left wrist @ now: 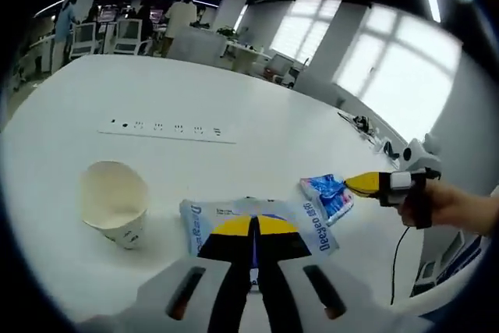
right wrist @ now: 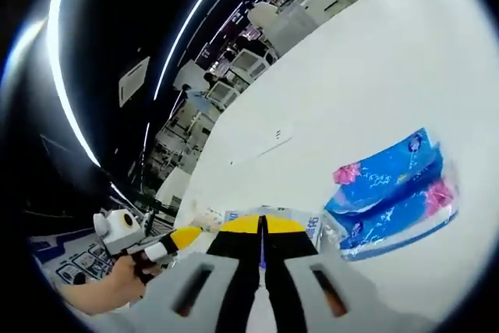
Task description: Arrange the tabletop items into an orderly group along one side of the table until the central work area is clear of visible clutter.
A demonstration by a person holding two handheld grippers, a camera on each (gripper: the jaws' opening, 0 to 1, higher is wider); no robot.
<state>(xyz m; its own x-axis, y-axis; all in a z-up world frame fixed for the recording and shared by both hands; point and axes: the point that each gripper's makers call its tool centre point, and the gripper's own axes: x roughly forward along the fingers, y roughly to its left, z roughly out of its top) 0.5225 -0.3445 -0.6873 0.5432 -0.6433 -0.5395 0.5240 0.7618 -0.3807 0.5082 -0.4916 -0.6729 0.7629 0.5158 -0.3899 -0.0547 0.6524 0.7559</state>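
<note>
Resting on the white bench (left wrist: 234, 107): paper cup (left wrist: 117, 204), two tissue packs. Left hand-held gripper (left wrist: 255, 228) closed on white tissue pack (left wrist: 316, 228); right hand-held gripper (right wrist: 263, 228) closed beside blue tissue pack (right wrist: 390, 193).

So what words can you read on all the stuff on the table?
"Deeyeo": on the white tissue pack under the left hand-held gripper, along its right end.
Blue print on that pack's left end: too blurred to read.
Blue tissue pack: small white print, too small to read.
Paper cup: dark marks near its base, unreadable.
Power strip: no readable text.
</note>
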